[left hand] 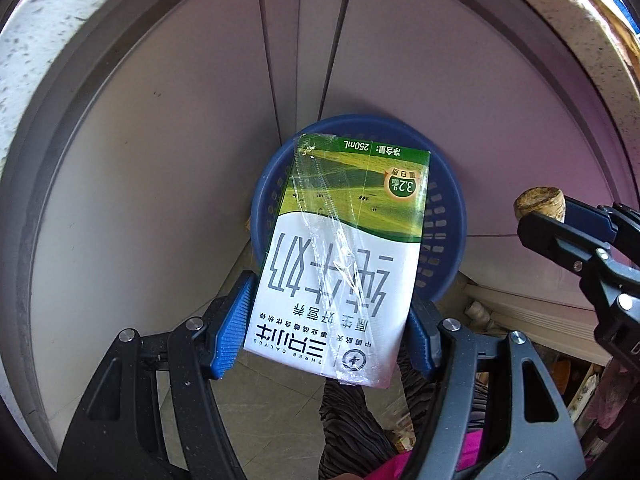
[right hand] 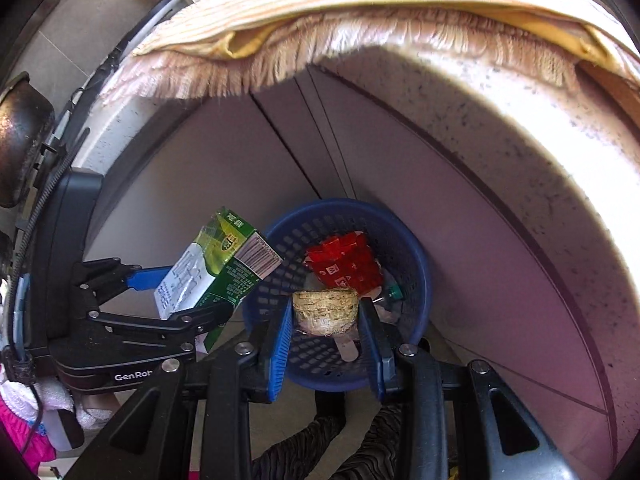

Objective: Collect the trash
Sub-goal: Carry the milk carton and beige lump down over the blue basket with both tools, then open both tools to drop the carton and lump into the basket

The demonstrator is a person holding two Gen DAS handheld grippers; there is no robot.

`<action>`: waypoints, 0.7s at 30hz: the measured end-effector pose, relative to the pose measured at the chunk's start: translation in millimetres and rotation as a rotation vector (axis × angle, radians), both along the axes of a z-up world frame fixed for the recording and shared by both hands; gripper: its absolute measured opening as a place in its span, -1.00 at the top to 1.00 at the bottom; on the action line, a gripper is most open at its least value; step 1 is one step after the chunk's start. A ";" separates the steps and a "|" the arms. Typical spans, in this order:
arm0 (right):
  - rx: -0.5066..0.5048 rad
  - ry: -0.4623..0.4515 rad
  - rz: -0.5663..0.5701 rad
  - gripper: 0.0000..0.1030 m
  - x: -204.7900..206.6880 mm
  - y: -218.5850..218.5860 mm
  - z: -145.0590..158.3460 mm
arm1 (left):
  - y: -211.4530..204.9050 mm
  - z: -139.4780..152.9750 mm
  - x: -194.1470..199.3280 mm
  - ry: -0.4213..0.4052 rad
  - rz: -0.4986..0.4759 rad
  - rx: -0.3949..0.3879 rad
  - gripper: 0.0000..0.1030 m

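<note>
My left gripper [left hand: 326, 320] is shut on a green-and-white 250 mL milk carton [left hand: 340, 256] and holds it in the air over the near rim of a blue plastic basket [left hand: 444, 216] on the floor. The carton [right hand: 216, 268] and left gripper [right hand: 176, 296] also show in the right wrist view, at the basket's left rim. My right gripper [right hand: 326, 338] is shut on a tan corn-cob chunk [right hand: 325, 312] above the blue basket [right hand: 416, 280]. That chunk [left hand: 540, 202] shows at the right of the left wrist view. The basket holds a red fry carton [right hand: 346, 266] and a wooden stick [right hand: 346, 348].
Grey cabinet doors [left hand: 200, 140] stand behind the basket, under a speckled white countertop edge [right hand: 500, 128]. A fringed beige cloth [right hand: 320, 20] lies on the counter. A dark pot [right hand: 20, 136] sits at far left. The person's dark trousers [left hand: 352, 420] are below.
</note>
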State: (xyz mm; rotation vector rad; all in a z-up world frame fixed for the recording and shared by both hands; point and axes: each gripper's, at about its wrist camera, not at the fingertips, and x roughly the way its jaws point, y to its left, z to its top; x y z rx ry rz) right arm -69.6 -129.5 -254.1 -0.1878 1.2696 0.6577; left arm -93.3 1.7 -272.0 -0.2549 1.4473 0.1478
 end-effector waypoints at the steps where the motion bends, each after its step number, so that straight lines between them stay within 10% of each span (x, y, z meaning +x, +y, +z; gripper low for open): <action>1: -0.006 -0.003 0.000 0.36 0.2 0.3 -2.6 | -2.6 -1.5 -1.9 0.002 -0.001 0.001 -0.33; 16: -0.038 -0.012 -0.004 0.30 3.7 7.2 -18.6 | -22.1 -12.5 2.2 0.012 -0.021 0.040 -0.33; 21: -0.037 -0.021 -0.001 -0.16 4.1 7.1 -17.2 | -20.1 -15.1 6.5 0.027 -0.030 0.054 -0.35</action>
